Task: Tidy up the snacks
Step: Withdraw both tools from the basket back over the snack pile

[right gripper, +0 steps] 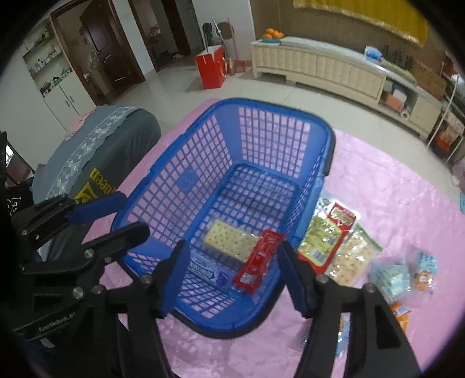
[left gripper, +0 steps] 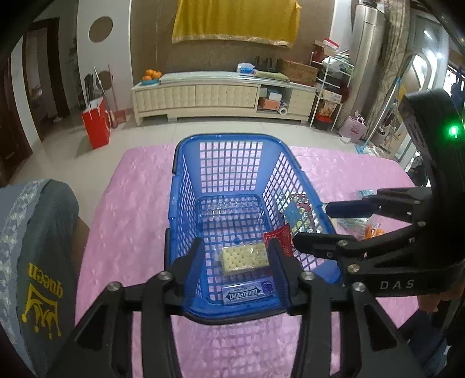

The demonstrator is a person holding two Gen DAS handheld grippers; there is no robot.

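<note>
left wrist view: looks steeply down, close over the blue basket (left gripper: 232, 180) from its near end
right wrist view: same basket (right gripper: 247, 162), from its right
shared: basket, pink cloth (left gripper: 130, 203)

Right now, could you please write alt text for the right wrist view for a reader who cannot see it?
Open right tongs hover over a blue basket on a pink cloth, which holds a cracker pack, a red sachet and a gum pack. More snack packets lie beside the basket; the left tongs are open too.

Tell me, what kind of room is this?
Probably a home living room: a long cream padded cabinet holding a bowl of oranges, a yellow fringed cloth on the wall, and a tiled floor.
</note>
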